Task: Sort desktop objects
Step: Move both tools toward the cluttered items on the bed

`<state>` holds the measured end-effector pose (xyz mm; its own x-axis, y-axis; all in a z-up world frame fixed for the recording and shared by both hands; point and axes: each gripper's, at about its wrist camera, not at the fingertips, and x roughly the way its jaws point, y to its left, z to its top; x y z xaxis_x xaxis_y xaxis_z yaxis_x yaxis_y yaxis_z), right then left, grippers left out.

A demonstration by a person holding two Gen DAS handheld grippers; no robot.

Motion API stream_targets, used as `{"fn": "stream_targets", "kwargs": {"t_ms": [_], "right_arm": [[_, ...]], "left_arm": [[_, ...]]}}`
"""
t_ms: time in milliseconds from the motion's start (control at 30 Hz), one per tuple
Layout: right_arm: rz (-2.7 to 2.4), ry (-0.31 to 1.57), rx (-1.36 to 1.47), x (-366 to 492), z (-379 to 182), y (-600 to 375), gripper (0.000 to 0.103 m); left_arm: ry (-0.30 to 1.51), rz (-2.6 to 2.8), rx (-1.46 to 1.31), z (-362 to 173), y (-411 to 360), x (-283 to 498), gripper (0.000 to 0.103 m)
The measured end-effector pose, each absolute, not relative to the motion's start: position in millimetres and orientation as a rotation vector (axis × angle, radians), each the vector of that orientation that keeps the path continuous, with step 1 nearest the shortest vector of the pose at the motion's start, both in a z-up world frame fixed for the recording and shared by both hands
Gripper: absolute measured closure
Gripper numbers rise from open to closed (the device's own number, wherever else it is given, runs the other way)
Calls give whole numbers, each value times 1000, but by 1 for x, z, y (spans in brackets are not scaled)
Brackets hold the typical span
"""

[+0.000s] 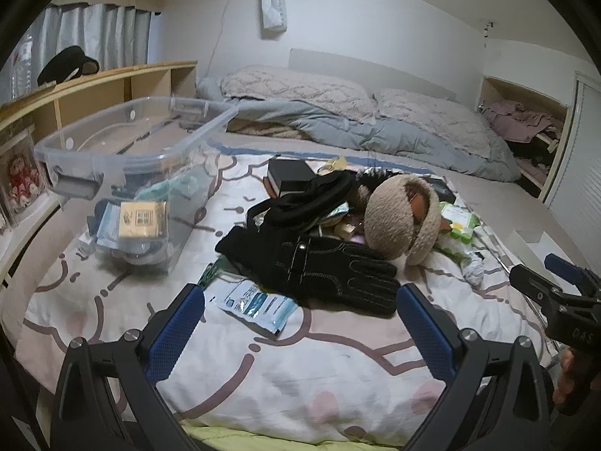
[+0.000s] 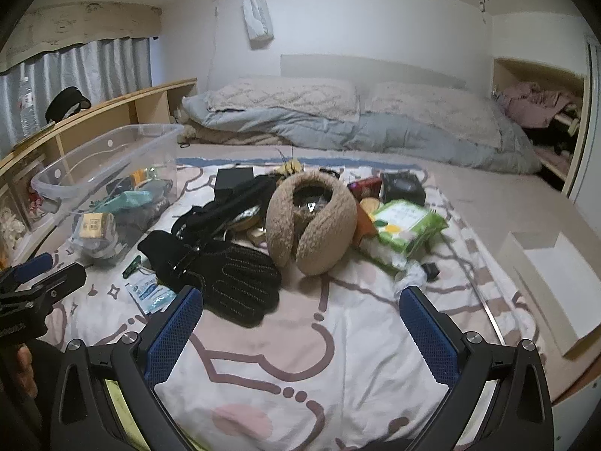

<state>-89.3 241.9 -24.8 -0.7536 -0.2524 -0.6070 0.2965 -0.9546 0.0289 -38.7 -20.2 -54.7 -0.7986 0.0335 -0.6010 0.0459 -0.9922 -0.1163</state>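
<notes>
A pile of loose things lies on a patterned sheet [image 1: 300, 376]: black gloves [image 1: 330, 274] [image 2: 233, 282], beige fluffy earmuffs [image 1: 402, 218] [image 2: 311, 221], a black box [image 1: 291, 178] [image 2: 233, 182], a green tissue pack [image 1: 460, 221] [image 2: 407, 225] and a blue-white sachet [image 1: 259, 306] [image 2: 150, 291]. A clear plastic bin [image 1: 124, 150] [image 2: 105, 173] at the left holds several items. My left gripper [image 1: 300, 323] is open and empty just short of the gloves. My right gripper [image 2: 300, 319] is open and empty in front of the earmuffs.
Pillows [image 1: 296, 90] and a grey duvet [image 1: 338, 127] lie at the bed's head. A wooden shelf unit [image 1: 94, 94] runs along the left. A white card [image 2: 552, 282] lies at the right. A closet [image 2: 544, 112] with clothes stands at the far right.
</notes>
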Motion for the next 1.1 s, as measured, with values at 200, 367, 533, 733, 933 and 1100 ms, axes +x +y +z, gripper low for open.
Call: {"fn": "stream_targets", "kwargs": {"t_ms": [200,367,533,733,933,1100], "right_arm": [[-2669,79,987,-105,-45,238,0],[-2647,81,1041,-115,-61,235,0],[-2621,79,1084,-125,-75,231,0],[-2583,76,1129,-137,-88,227,0],[-2564,73,1153,-152,-96,227,0],[-2557,13,1177,-166,-104,236,0]], "left_arm": [[231,-2930,1050,-72,-29,-50,0],[259,-2900,1096,-86,-35,-60,0],[297,-2887,1145,-97,-41,-68,0],[295,-2898,1164,-97,-44,-77,0],[262,-2958,1213,-95,-47,-104,0],[214,-2978,1266,-104,-46,-134,0]]}}
